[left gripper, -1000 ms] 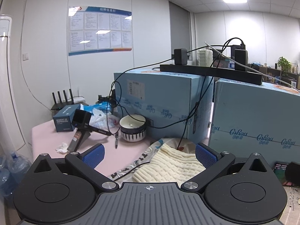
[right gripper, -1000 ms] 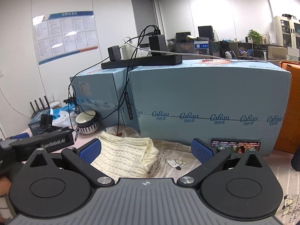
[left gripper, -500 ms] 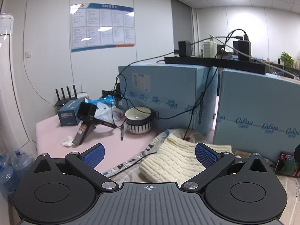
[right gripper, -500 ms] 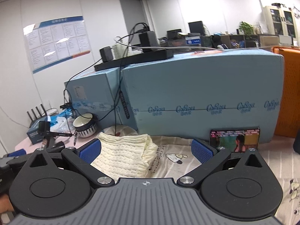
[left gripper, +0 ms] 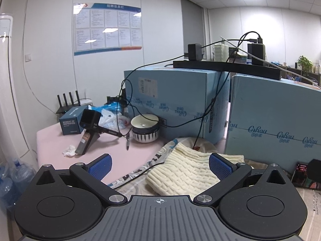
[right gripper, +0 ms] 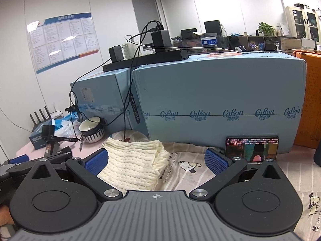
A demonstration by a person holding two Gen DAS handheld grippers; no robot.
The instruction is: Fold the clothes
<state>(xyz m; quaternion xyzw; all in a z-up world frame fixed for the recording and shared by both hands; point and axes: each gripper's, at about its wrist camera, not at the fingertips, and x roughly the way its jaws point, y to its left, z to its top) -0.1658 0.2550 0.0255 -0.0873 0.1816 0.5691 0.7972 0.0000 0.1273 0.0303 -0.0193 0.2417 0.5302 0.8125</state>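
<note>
A folded cream knit sweater (left gripper: 186, 170) lies on a printed sheet in front of the blue boxes; it also shows in the right wrist view (right gripper: 132, 160). My left gripper (left gripper: 159, 165) is open and empty, held above the sweater's near edge. My right gripper (right gripper: 156, 160) is open and empty, with the sweater by its left finger. The left gripper's body (right gripper: 30, 160) shows at the left edge of the right wrist view.
Two large blue boxes (left gripper: 270, 124) (right gripper: 216, 108) stand behind the sweater, with a black bar and cables on top. A striped bowl (left gripper: 145, 130), a pen, a camera on a handle (left gripper: 88, 128) and a small box lie on the pink table. A phone (right gripper: 251, 148) leans on the right box.
Both grippers have drawn back and risen a little; the sweater sits lower and farther in both views. Both stay open and empty.
</note>
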